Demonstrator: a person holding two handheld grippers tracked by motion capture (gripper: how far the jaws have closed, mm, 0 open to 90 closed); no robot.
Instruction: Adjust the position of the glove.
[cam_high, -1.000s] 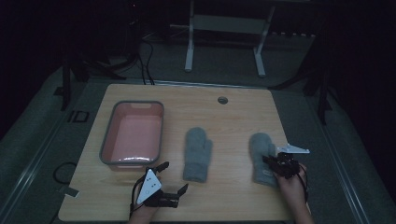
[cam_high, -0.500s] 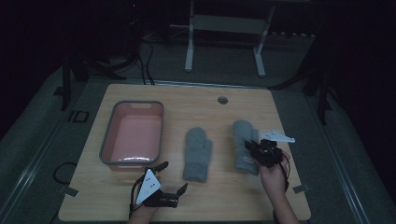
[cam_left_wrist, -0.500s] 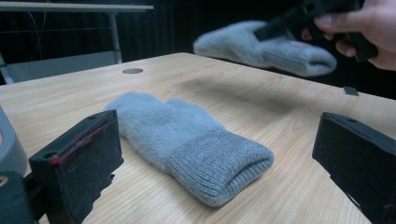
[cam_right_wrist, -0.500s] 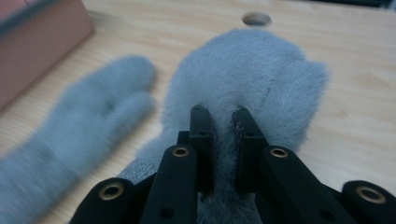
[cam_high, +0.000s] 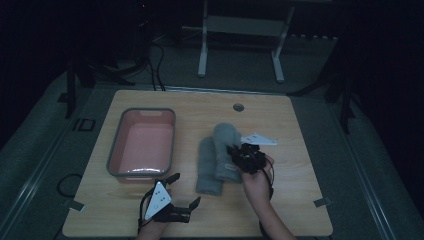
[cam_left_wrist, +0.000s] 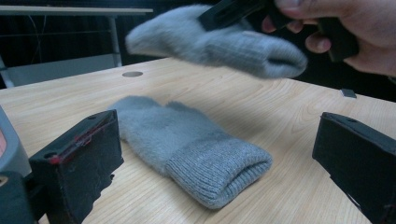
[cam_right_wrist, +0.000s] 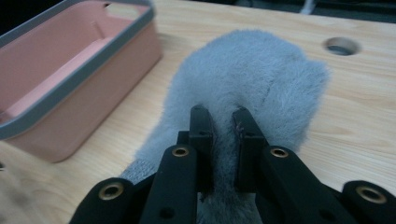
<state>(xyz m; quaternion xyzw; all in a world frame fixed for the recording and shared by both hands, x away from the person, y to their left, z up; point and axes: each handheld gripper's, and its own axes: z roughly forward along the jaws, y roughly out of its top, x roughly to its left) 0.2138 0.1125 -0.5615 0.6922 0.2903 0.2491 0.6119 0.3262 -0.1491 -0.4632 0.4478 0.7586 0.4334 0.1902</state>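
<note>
- Pink tub (cam_high: 142, 145), grey rim, sits on the left part of the wooden table (cam_high: 300, 130); nothing visible inside. In the right gripper view the tub (cam_right_wrist: 70, 79) lies at upper left, its near wall just beside the held mitten.
- Left gripper (cam_high: 181, 194) rests near the front edge of the table, just in front of the tub's near right corner. Its 2 jaws stand wide apart, nothing between them; released. In the left gripper view the 2 black jaws frame the lying mitten without touching it.
- Mitten 1 (cam_high: 207, 167), grey and fuzzy, lies flat on the table right of the tub, cuff toward the person. In the left gripper view it (cam_left_wrist: 196, 144) rests on the wood with its ribbed cuff opening facing the camera.
- Mitten 2 (cam_high: 224, 150), same grey, is lifted off the table and hangs over the right edge of mitten 1, overlapping it in the high view. In the left gripper view it (cam_left_wrist: 219, 42) floats clearly above mitten 1, blurred.
- Right gripper (cam_high: 239, 156) is clenched on mitten 2: in the right gripper view the 2 jaws pinch a fold of the fabric (cam_right_wrist: 252, 79) near the cuff.
- Round hole (cam_high: 238, 107) in the tabletop, behind both mittens.
- Small dark tab (cam_high: 321, 202) near the front right corner of the table.
</note>
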